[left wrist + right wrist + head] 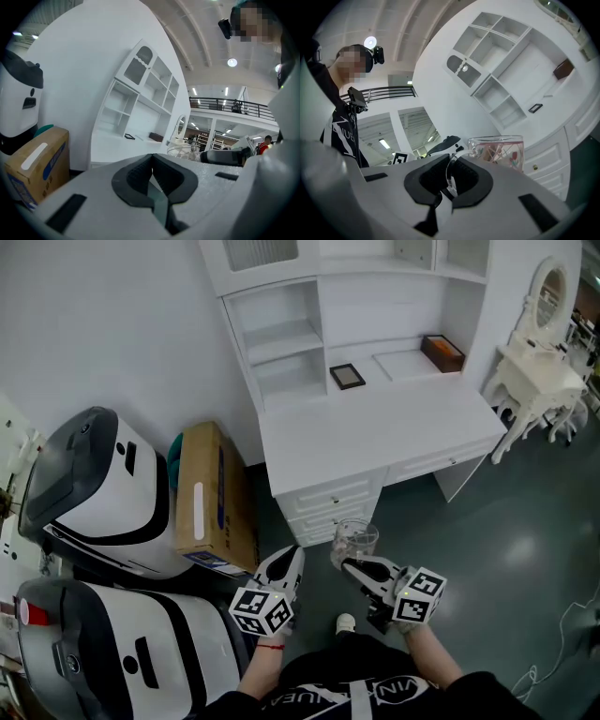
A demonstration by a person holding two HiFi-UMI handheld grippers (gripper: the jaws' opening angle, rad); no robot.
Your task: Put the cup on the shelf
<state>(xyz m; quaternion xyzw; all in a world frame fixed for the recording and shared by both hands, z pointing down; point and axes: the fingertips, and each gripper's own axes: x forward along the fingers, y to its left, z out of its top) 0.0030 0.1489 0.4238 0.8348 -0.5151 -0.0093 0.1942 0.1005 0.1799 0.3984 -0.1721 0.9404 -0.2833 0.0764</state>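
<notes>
- The right gripper is held low in front of the desk. Its jaws are clamped on the handle of the cup, which is seen pinched between the dark pads in the right gripper view.
- The cup is clear glass with a red printed pattern. It is carried upright in the air over the dark floor, just in front of the desk drawers, and is set on no surface.
- The left gripper is carried just beside the right one, on its left. Its jaws are closed together with nothing between them.
- The shelves are open white compartments stacked at the left of the hutch, at the back of the desk.
- The whole depth of the desk top lies between the cup and the shelves.
- A small dark picture frame lies flat at the back of the desk top, just right of the shelves. A brown box sits farther right in the recess, apart from the frame.
- A cardboard box stands against the wall, just left of the desk.
- Two white-and-black machines are noted farther left, near the left gripper.
- A white vanity table with an oval mirror stands near the desk's right end.
</notes>
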